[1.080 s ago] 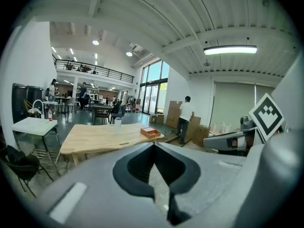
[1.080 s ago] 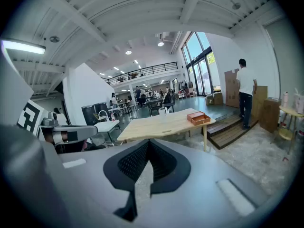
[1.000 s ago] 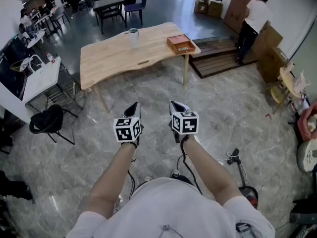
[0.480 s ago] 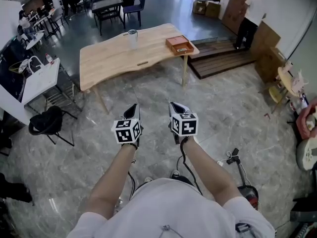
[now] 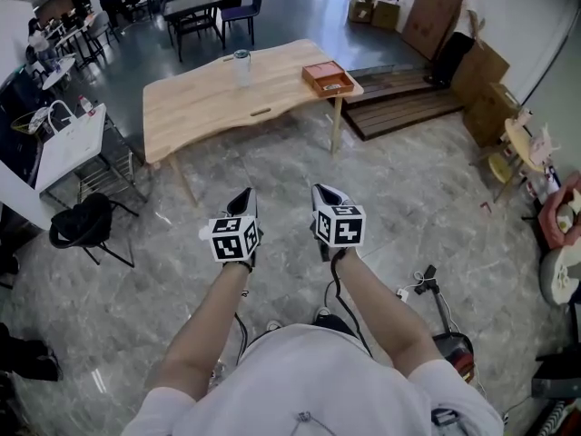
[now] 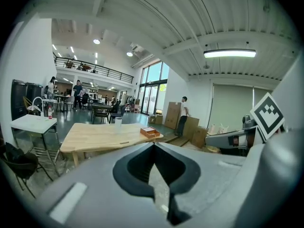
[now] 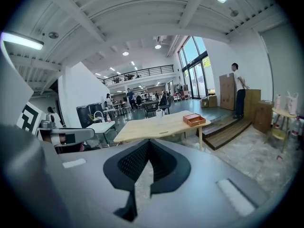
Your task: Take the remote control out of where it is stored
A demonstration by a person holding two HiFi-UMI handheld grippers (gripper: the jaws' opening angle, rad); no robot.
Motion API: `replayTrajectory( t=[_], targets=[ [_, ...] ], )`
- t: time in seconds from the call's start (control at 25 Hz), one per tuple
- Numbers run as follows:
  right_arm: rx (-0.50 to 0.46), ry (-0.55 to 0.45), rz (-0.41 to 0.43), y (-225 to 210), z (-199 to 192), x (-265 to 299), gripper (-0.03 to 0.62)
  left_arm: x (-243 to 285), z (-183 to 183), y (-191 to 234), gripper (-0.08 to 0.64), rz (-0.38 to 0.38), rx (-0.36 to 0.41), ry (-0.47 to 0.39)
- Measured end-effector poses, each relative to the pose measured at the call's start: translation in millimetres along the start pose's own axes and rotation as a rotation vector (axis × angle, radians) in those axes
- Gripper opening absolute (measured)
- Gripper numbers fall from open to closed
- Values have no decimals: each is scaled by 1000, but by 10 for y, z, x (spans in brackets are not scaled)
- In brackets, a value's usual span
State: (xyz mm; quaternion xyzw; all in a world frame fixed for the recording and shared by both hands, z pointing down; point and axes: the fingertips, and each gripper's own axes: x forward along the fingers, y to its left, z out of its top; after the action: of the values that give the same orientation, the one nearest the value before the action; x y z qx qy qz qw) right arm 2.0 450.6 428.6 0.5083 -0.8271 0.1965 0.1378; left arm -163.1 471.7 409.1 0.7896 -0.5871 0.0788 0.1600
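A light wooden table point(image 5: 209, 107) stands a few steps ahead on the grey stone floor. An orange-brown open box point(image 5: 331, 78) sits at its right end and a clear jar point(image 5: 241, 66) at the back middle. No remote control shows in any view; what lies in the box is too small to make out. My left gripper point(image 5: 244, 194) and right gripper point(image 5: 320, 191) hang side by side at waist height, well short of the table, both shut and empty. The left gripper view shows the table point(image 6: 95, 134) and the box point(image 6: 149, 132) past the closed jaws. The right gripper view shows the box point(image 7: 194, 119).
A black chair with a bag point(image 5: 86, 225) and a white side table point(image 5: 73, 139) stand at the left. A dark wooden platform point(image 5: 399, 107), cardboard boxes and a person point(image 5: 458, 25) are at the back right. A cable and a small machine point(image 5: 445, 334) lie at my right.
Both grippers stay where they were, shut. The head view has shifted slightly, and the person at the boxes has stepped further back and to the right.
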Motion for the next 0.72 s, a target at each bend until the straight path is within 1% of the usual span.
replayTrajectory(
  t=[0.36,0.52,0.72],
  targets=[
    [10,-1,-51,161,-146,-85,28,-129,-90,106,1,-50,13,9],
    [24,5,-72,31,-150,-20,28,-4,-57,108,1,-68,16,13],
    [39,-5,-80,-163,-49,201,28,293,-24,156,1,-82,22,22]
  ],
)
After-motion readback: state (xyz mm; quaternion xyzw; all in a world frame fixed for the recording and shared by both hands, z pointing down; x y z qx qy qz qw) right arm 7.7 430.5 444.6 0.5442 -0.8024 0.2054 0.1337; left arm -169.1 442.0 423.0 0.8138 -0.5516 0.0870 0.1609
